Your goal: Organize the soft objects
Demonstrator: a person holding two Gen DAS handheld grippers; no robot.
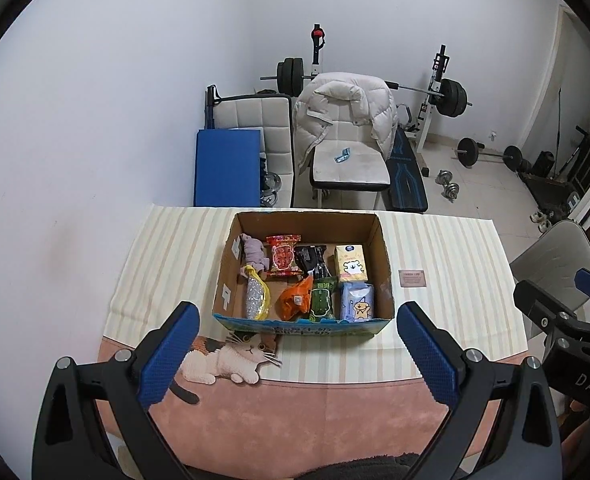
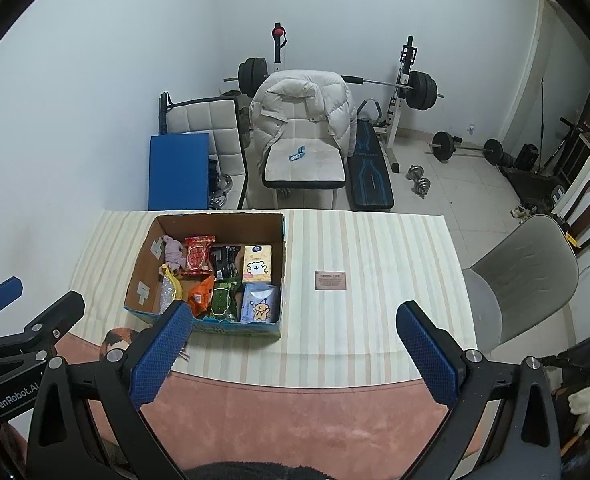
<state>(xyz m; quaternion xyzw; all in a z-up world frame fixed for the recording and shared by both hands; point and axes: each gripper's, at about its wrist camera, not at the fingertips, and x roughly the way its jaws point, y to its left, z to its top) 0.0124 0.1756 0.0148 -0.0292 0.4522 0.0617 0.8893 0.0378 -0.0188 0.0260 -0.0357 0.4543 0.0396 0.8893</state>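
Note:
An open cardboard box (image 1: 381, 248) (image 2: 143, 258) stands on the striped tablecloth. It holds several soft items: a pink cloth (image 1: 253, 251), a red snack bag (image 1: 283, 258), a black pack (image 1: 313, 262), a yellow tissue pack (image 1: 350, 264) (image 2: 257, 265), a blue tissue pack (image 1: 358, 301) (image 2: 259, 305), a green pack (image 1: 322, 299), an orange bag (image 1: 295, 300) and a yellow-silver pouch (image 1: 257, 295). My left gripper (image 1: 297, 350) is open and empty, held back in front of the box. My right gripper (image 2: 293, 350) is open and empty, to the right of the box.
A small brown card (image 2: 330, 281) (image 1: 413, 279) lies on the cloth right of the box. A cat picture (image 1: 231, 354) is printed on the pink mat near me. A grey chair (image 2: 523, 280) stands at the table's right. Chairs and gym weights stand beyond the table.

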